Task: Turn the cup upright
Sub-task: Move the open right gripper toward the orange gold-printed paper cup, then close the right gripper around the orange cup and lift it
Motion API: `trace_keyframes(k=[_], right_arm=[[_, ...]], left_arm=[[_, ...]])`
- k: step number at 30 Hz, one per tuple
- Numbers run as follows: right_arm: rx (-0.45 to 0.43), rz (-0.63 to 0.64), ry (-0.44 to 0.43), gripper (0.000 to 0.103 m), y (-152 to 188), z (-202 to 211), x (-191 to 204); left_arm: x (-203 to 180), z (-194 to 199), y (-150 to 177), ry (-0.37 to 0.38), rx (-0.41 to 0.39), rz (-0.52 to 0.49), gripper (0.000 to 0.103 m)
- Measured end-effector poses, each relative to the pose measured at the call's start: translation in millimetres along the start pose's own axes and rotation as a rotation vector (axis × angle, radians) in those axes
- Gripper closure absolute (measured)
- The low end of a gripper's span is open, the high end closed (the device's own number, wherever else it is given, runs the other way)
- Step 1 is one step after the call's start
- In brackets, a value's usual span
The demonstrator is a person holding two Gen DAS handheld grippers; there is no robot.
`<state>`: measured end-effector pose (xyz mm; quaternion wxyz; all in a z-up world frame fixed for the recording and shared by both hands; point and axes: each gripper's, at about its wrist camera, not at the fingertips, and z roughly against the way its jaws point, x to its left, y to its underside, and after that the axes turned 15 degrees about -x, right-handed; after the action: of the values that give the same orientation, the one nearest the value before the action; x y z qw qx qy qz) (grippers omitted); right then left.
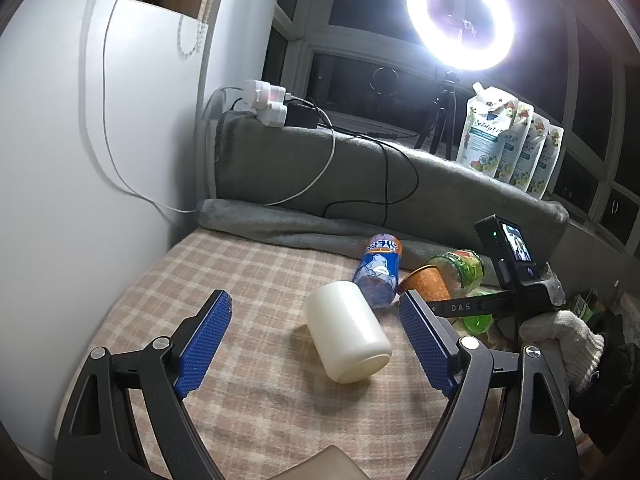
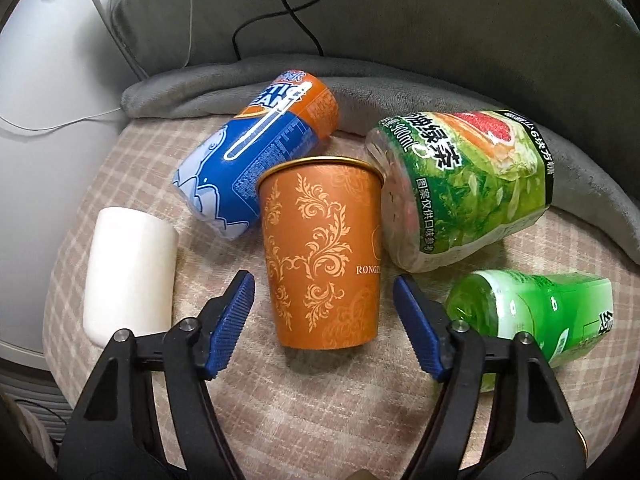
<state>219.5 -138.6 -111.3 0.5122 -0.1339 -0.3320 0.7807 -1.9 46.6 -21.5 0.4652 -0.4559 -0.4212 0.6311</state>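
Note:
An orange paper cup (image 2: 320, 252) with gold scrollwork lies on its side on the checked cloth, rim pointing away from me. My right gripper (image 2: 324, 292) is open, its blue fingers on either side of the cup's base, not touching it. The cup also shows in the left wrist view (image 1: 428, 284), partly behind the left gripper's right finger. A white cup (image 1: 346, 336) lies on its side between the fingers of my open left gripper (image 1: 316, 308), ahead of the pads; it also shows in the right wrist view (image 2: 130, 268).
A blue bottle (image 2: 256, 152), a large green tea bottle (image 2: 464, 188) and a small green bottle (image 2: 536, 312) lie around the orange cup. A grey blanket (image 1: 360, 176) with cables rises behind. A ring light (image 1: 460, 16) and refill pouches (image 1: 508, 140) stand on the sill.

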Motion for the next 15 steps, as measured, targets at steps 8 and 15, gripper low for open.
trace_keyframes(k=[8,15], right_arm=[[0.004,-0.022,-0.022,0.041,1.6,-2.4,-0.7],[-0.030,-0.044,-0.051,0.042,9.6,16.7,-0.1]], left_arm=[[0.6,0.4,0.1,-0.001,0.002,0.000,0.017],[-3.3,-0.9,0.0,0.009,0.011,-0.005,0.017]])
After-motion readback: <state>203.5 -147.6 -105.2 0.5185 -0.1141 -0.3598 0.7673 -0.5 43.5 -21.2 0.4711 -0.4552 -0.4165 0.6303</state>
